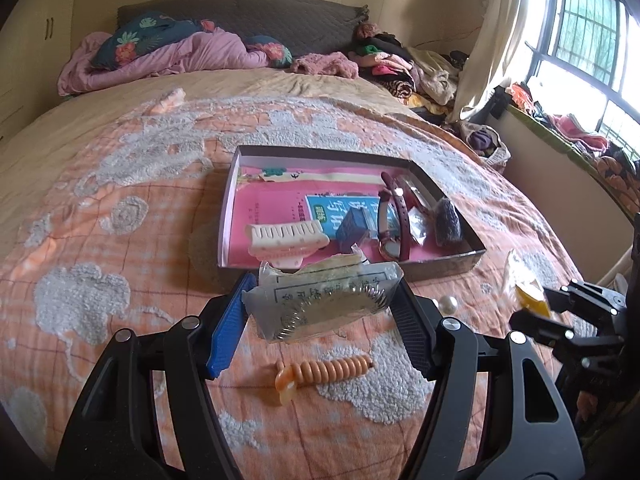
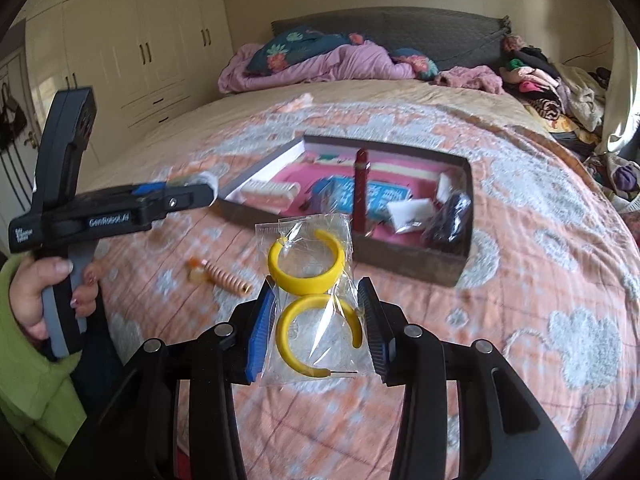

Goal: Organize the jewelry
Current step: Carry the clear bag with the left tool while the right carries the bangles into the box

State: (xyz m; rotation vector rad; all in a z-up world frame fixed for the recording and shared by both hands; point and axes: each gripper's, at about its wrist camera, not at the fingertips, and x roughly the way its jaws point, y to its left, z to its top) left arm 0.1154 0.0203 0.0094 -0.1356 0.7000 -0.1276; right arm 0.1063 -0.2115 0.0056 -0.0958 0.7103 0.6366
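1. A shallow cardboard box [image 1: 440,268] is seen lying open on the orange patterned bedspread [image 1: 120,220], its floor lined with pink printed paper.
2. Inside the box, at the near left, a white-and-pink hair claw clip [image 1: 286,240] is found; a small blue box [image 1: 354,229] lies just beside it, on a blue printed card.
3. A burgundy-strapped wristwatch [image 1: 394,216] is laid toward the right half of the box, with a small clear packet [image 1: 416,229] and a dark sparkly item [image 1: 447,222] at the right wall.
4. The left gripper [image 1: 320,304] is closed on a clear bag holding a round silver-toned piece [image 1: 332,304] — held above the bedspread, just in front of the box's near wall.
5. The right gripper [image 2: 316,328] is clamped on a clear bag of two yellow hoop earrings [image 2: 316,296], also outside the box, near its front edge.
6. On the bedspread — outside any container — an orange spiral hair tie [image 1: 324,372] and a loose pearl bead [image 1: 448,304] are seen.
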